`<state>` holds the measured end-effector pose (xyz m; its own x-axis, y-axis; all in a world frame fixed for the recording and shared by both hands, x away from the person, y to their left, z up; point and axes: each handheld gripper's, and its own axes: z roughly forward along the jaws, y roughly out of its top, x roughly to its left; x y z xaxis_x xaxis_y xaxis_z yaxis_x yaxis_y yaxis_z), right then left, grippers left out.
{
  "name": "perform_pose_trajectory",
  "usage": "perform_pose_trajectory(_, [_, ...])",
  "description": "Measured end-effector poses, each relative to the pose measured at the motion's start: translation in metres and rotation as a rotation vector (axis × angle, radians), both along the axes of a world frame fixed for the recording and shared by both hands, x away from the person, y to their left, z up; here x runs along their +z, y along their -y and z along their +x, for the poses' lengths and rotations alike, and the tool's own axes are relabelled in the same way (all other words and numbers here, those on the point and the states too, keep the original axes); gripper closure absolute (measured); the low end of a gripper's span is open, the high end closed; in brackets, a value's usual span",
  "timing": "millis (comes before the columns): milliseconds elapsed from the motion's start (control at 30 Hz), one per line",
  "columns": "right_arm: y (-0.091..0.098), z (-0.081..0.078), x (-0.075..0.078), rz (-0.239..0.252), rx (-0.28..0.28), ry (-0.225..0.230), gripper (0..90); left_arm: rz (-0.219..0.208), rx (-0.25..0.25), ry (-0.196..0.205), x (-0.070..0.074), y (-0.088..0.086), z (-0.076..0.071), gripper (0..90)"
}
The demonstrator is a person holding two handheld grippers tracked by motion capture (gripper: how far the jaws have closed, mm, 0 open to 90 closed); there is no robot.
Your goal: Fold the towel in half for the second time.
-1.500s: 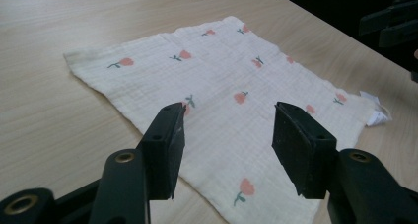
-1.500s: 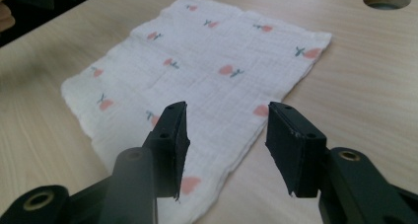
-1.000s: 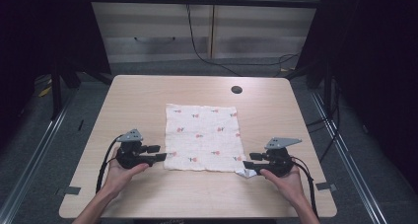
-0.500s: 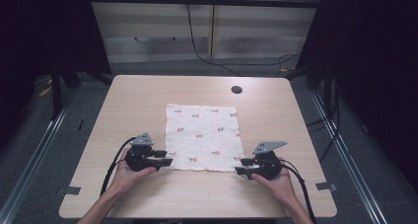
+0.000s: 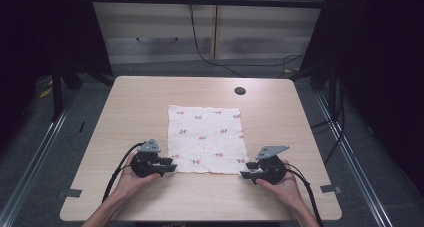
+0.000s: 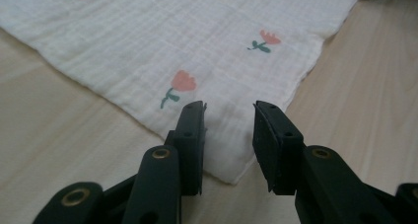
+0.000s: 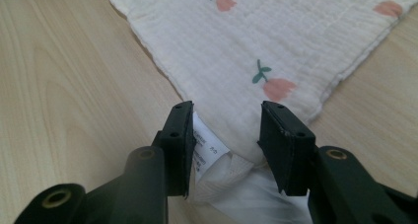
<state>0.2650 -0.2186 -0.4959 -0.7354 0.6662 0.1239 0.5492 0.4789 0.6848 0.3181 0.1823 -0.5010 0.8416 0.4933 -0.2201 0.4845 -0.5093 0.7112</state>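
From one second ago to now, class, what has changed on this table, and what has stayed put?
The left gripper and the right gripper both moved in along the cloth's near edge to its corners. The left jaws have just been closing around one corner, not yet pinching. The cloth stayed flat.

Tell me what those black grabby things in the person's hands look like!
The left gripper and right gripper are black, each with two flat-faced fingers fixed by small screws and brass-coloured rivets. A grey three-cornered plate sits on top of each, and a black cable trails back. The forearms are bare, no sleeves.
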Motion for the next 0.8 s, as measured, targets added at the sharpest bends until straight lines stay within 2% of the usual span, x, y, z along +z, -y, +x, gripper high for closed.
perform_pose_trajectory(67, [0.000,0.000,0.001,-0.022,-0.002,-0.001,61.0,0.035,-0.011,0.047,0.001,0.004,-0.004,68.6])
perform_pose_trajectory(100, [-0.001,0.000,0.001,-0.016,-0.002,-0.005,65.8,0.048,-0.017,0.057,0.001,0.005,-0.005,69.1])
perform_pose_trajectory(133, [-0.001,0.000,0.000,-0.029,-0.002,0.000,69.2,0.050,-0.015,0.069,0.000,0.005,-0.006,71.6])
perform_pose_trajectory(200, [-0.004,-0.001,0.000,-0.052,0.002,0.017,76.9,0.048,-0.018,0.076,0.000,0.003,-0.005,77.3])
perform_pose_trajectory(267, [-0.005,-0.001,-0.001,-0.032,0.002,0.003,84.7,0.055,-0.020,0.081,-0.001,0.000,-0.006,85.1])
perform_pose_trajectory(333, [-0.004,0.000,-0.001,-0.020,0.010,-0.007,87.3,0.052,-0.019,0.076,-0.001,-0.003,-0.005,88.0])
perform_pose_trajectory(367, [-0.002,-0.001,-0.002,0.005,0.009,-0.030,88.5,0.043,-0.010,0.065,-0.001,-0.005,-0.005,89.8])
perform_pose_trajectory(500, [0.001,-0.006,-0.002,0.037,0.024,-0.049,88.9,0.051,-0.006,0.064,0.000,-0.008,-0.008,90.0])
perform_pose_trajectory(600, [0.000,-0.013,-0.001,0.038,0.038,-0.047,88.9,0.038,-0.006,0.058,-0.001,-0.012,-0.010,90.0])
perform_pose_trajectory(667, [-0.001,-0.018,0.001,0.039,0.045,-0.047,88.9,0.033,-0.004,0.043,-0.001,-0.017,-0.017,90.0])
perform_pose_trajectory(800, [-0.004,-0.026,0.000,0.032,0.064,-0.055,88.9,0.048,-0.013,0.046,0.000,-0.018,-0.027,90.0])
